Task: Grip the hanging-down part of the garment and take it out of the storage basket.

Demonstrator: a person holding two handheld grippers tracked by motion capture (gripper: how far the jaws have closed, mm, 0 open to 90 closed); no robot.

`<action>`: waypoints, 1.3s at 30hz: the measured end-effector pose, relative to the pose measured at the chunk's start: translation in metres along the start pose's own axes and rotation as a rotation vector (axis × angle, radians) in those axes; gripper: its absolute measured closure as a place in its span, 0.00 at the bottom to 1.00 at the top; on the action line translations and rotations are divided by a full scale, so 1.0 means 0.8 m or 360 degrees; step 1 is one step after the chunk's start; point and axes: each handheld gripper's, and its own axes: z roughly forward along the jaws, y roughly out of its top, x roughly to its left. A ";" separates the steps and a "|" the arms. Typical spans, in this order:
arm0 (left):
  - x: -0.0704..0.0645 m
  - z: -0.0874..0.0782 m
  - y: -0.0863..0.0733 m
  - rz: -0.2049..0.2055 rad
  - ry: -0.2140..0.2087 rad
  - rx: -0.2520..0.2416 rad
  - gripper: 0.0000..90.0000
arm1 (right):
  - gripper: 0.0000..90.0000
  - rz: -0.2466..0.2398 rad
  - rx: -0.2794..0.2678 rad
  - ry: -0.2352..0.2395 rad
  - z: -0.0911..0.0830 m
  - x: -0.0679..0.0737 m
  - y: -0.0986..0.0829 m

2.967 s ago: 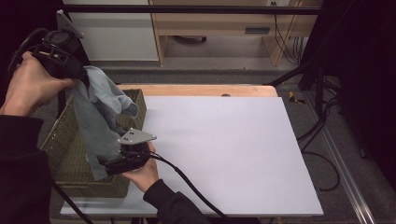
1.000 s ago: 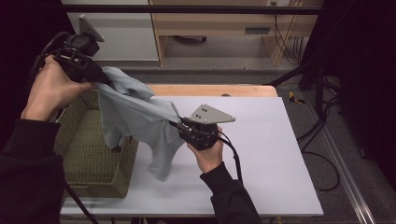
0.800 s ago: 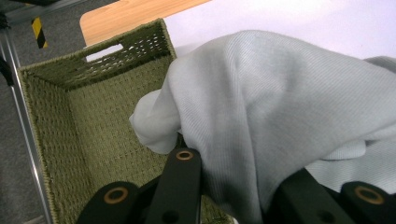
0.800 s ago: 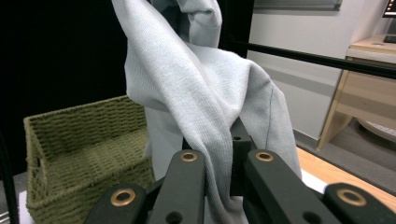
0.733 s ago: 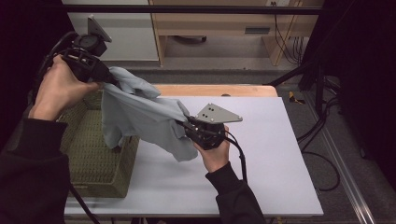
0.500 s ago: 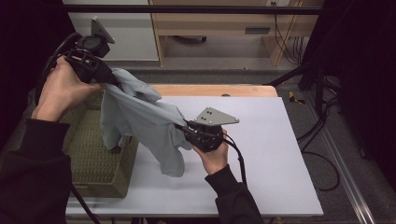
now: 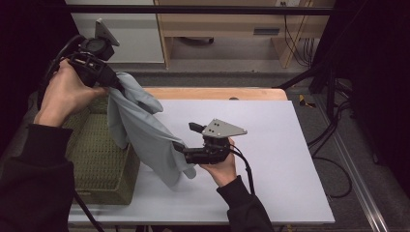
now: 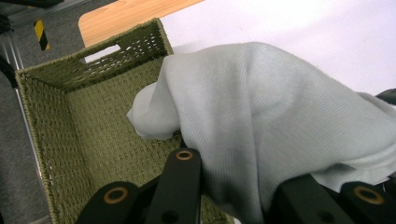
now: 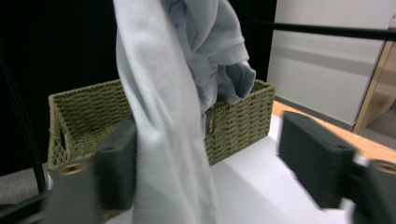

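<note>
Stretched on a slant from far left down to centre: pale blue garment [image 7: 145, 130], pinched high above woven basket [image 7: 99, 159] by left tool [image 7: 113, 82]; right tool [image 7: 180, 151] spread wide beside its lower end over the counter [image 7: 280, 145].

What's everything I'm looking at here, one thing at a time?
cloth: one, pale grey-blue, held up between basket and table
basket: one, green woven, left end of the table
table: one, white top with a wooden far edge
cabinet: one, white, on the floor behind the table
left gripper: one, black, raised over the basket, clamped on the cloth's top
right gripper: one, black, low over the table; cloth between its jaws, which look spread
</note>
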 end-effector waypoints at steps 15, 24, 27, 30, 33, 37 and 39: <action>-0.002 0.004 -0.001 0.0002 0.0004 0.0003 0.91 | 0.04 0.0111 -0.0112 -0.0197 -0.058 -0.024 -0.018; 0.002 0.003 -0.006 0.0016 -0.0021 -0.0013 0.91 | 0.01 0.0139 -0.0092 -0.0349 -0.102 -0.041 -0.051; 0.005 0.002 -0.007 0.0009 -0.0027 -0.0020 0.91 | 0.00 0.0147 -0.0112 -0.0403 -0.117 -0.046 -0.059; 0.006 0.002 -0.008 0.0009 -0.0022 -0.0020 0.91 | 0.00 0.0150 -0.0124 -0.0435 -0.131 -0.051 -0.066; 0.008 0.002 -0.010 0.0007 -0.0030 -0.0026 0.91 | 0.00 0.0182 -0.0114 -0.0465 -0.140 -0.053 -0.070; 0.009 0.002 -0.011 0.0008 -0.0037 -0.0033 0.90 | 0.00 0.0186 -0.0118 -0.0521 -0.156 -0.056 -0.079; 0.009 0.002 -0.011 0.0008 -0.0036 -0.0033 0.90 | 0.00 0.0177 -0.0128 -0.0549 -0.161 -0.057 -0.082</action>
